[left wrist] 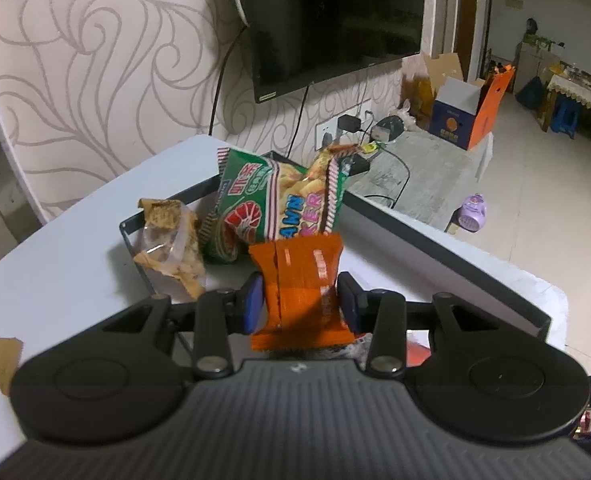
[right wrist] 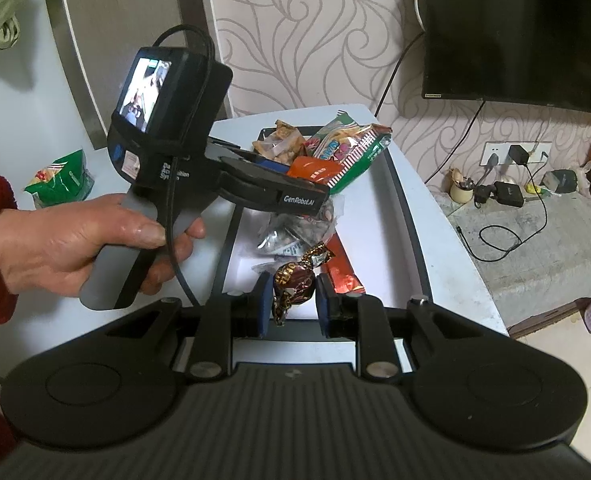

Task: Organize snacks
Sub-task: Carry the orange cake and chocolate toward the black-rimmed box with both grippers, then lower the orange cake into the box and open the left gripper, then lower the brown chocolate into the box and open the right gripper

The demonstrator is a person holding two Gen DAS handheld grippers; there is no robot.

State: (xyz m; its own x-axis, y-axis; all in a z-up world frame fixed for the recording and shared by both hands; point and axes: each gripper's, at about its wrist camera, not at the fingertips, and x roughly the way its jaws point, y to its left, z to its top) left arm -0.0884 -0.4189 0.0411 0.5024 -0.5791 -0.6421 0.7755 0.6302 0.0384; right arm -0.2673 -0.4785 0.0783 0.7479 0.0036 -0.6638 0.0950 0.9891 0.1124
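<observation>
1. The left gripper (left wrist: pixel 300 300) has its blue-padded jaws closed partway on a flat orange foil snack packet (left wrist: pixel 301 280), pinching it across its width; the packet stands upright between the pads, its top edge just in front of the other snacks.

2. The right gripper (right wrist: pixel 294 300) has a brown-and-gold twist-wrapped candy (right wrist: pixel 293 284) sitting between its pads. The jaws look narrowly parted around it, and I cannot tell whether both pads press on it.

3. Both loads hang over a shallow black-rimmed tray (left wrist: pixel 435 232) on the white tabletop (left wrist: pixel 67 256). At the tray's far end lean a green prawn-cracker bag (left wrist: pixel 273 208) and, to its left, a clear bag of brown crisps (left wrist: pixel 171 240). In the right wrist view a clear bag of nuts (right wrist: pixel 295 228) and a red foil packet (right wrist: pixel 345 276) lie nearer.

4. A second green snack bag (right wrist: pixel 61 180) lies on the table to the left, well apart from the tray, and appears not yet sorted.

5. Risks, as I judge them:
   - The candy's slick wrapper could slip out if the grip is loose.
   - The orange packet could buckle, since foil folds under a squeeze.
   - Setting it down close to the prawn-cracker bag could topple that leaning bag.
   - The two grippers are close together over the tray and could knock each other.
</observation>
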